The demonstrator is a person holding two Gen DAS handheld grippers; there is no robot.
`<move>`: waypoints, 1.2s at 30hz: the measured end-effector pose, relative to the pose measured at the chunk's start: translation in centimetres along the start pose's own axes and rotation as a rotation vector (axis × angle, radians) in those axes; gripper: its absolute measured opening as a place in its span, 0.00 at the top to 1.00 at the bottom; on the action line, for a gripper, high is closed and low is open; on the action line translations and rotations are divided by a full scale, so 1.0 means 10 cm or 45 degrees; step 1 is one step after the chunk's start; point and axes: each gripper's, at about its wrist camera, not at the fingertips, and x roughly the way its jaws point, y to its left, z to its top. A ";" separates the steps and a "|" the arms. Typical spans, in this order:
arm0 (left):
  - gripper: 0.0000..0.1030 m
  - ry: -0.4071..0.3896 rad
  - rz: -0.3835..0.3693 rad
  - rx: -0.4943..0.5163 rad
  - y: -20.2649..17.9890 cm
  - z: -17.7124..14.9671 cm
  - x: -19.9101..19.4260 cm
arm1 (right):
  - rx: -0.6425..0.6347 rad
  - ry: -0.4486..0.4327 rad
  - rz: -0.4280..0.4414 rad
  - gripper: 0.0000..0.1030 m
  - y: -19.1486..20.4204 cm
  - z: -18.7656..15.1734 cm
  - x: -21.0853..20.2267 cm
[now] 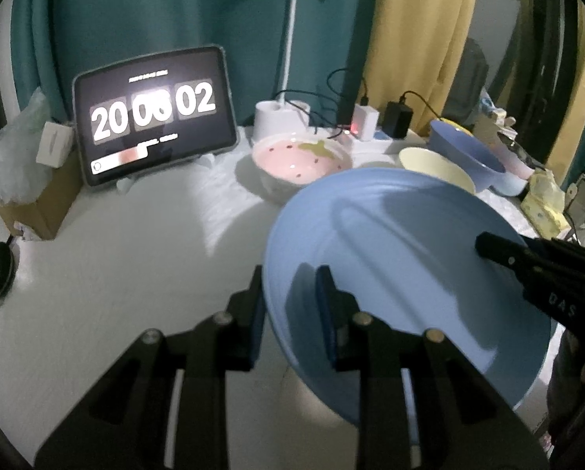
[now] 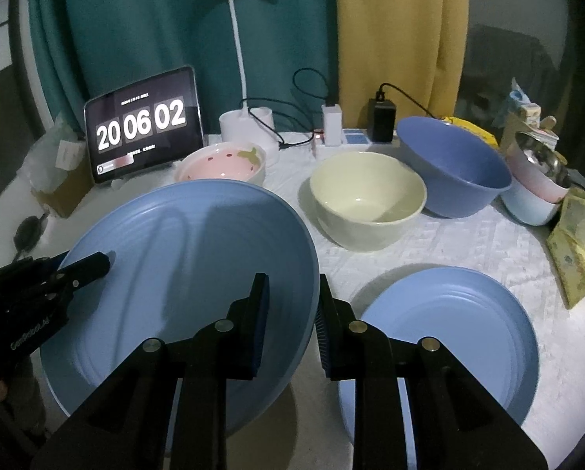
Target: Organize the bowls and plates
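While both grippers carry the big blue plate (image 2: 182,274) between them, the work is to keep the two sides rising and travelling together, so the rim does not twist out of either grip. The right gripper (image 2: 292,313) has its jaws clamped on the plate's right rim, one pad inside the dish and one under it; the left gripper (image 1: 290,309) pinches the opposite rim the same way. The plate appears lifted clear of the surface (image 2: 449,243), tilted a little, its open face up and toward the cameras. Being round, it has no long axis; the line that matters runs from one grip to the other, left to right.

Just to the right, near, a second blue plate (image 2: 449,337) lies flat on the surface, and is probably the place to stack this one: come over it level, centre rim over rim, lower gently. Farther off stand the cream bowl (image 2: 366,199), the pink strawberry bowl (image 2: 221,160) and the darker blue bowl (image 2: 453,164), upright. Farthest is a tablet clock (image 2: 143,123).
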 end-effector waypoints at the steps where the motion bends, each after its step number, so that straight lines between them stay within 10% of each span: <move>1: 0.76 -0.003 -0.002 0.005 -0.03 0.00 -0.02 | 0.003 -0.004 -0.001 0.76 -0.01 -0.01 -0.02; 36: 0.76 0.014 -0.055 0.212 -1.21 -0.01 -0.10 | 0.196 -0.075 -0.056 0.76 -1.04 -0.36 -0.53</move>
